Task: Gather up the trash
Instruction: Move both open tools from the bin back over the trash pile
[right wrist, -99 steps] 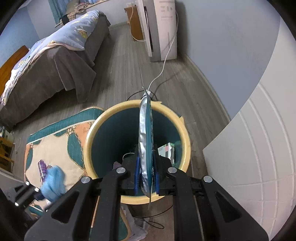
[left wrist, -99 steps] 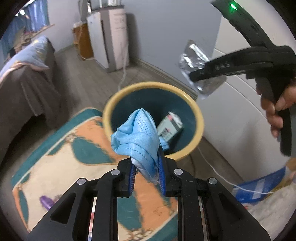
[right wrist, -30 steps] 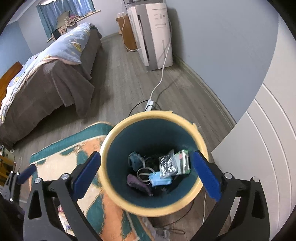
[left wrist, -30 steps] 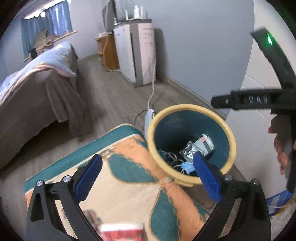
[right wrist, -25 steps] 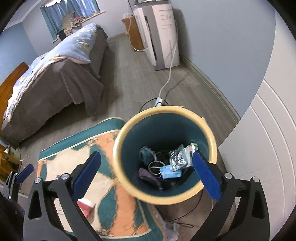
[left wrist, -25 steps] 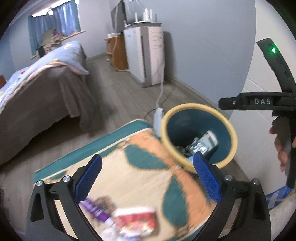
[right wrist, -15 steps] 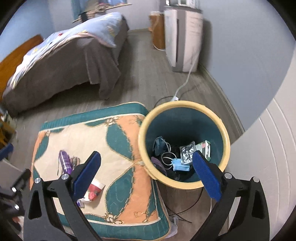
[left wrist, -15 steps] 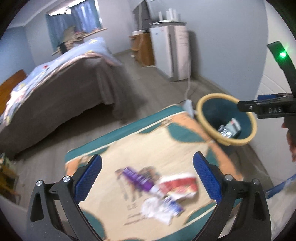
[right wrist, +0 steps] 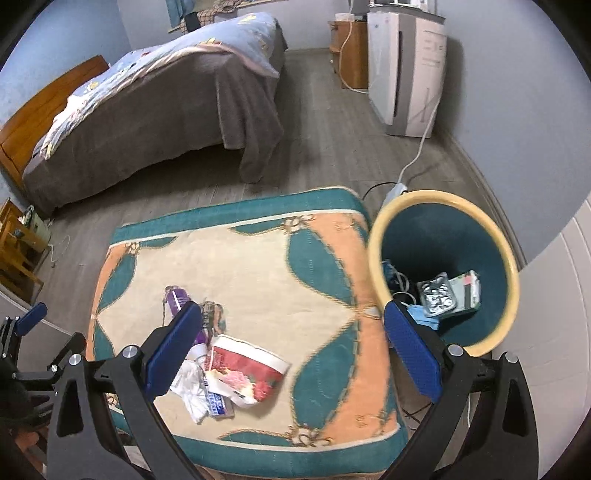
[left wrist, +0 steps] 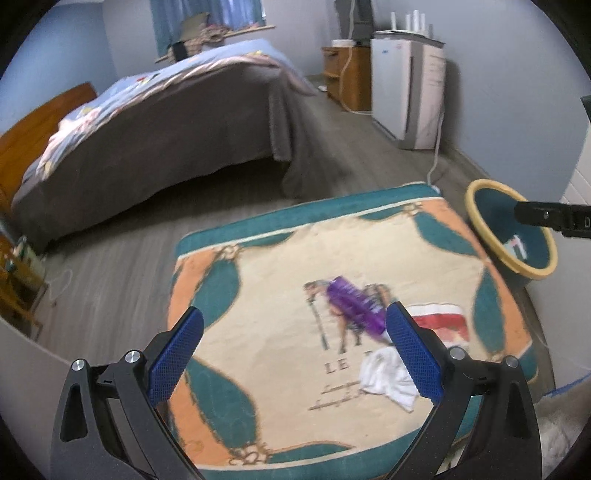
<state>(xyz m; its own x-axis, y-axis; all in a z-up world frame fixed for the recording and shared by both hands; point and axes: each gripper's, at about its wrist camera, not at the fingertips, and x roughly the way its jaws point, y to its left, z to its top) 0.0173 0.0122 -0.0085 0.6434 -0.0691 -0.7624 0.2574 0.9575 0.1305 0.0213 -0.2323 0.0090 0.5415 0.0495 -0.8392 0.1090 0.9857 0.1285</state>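
Both claws [left wrist: 293, 349] [right wrist: 291, 347] spread above cushion [right wrist: 258, 258]

Wrappers [right wrist: 236, 373] lie on the cushion [right wrist: 258, 266]; bin [right wrist: 443, 273] just right; bed [right wrist: 155, 96] behind, possibly apart.

The room is evenly but dimly lit with a cool cast; the brightest patch is seen at the curtained window [left wrist: 208, 16] behind the bed [left wrist: 159, 122]. A soft shadow is cast on the floor beneath the bed's grey cover. Motion blur is shown in the left wrist view, worst at the purple wrapper [left wrist: 352, 304] and red-and-white packet [left wrist: 439, 319]. Straight lines are bent by fisheye distortion, and black vignetting is seen at the corners.
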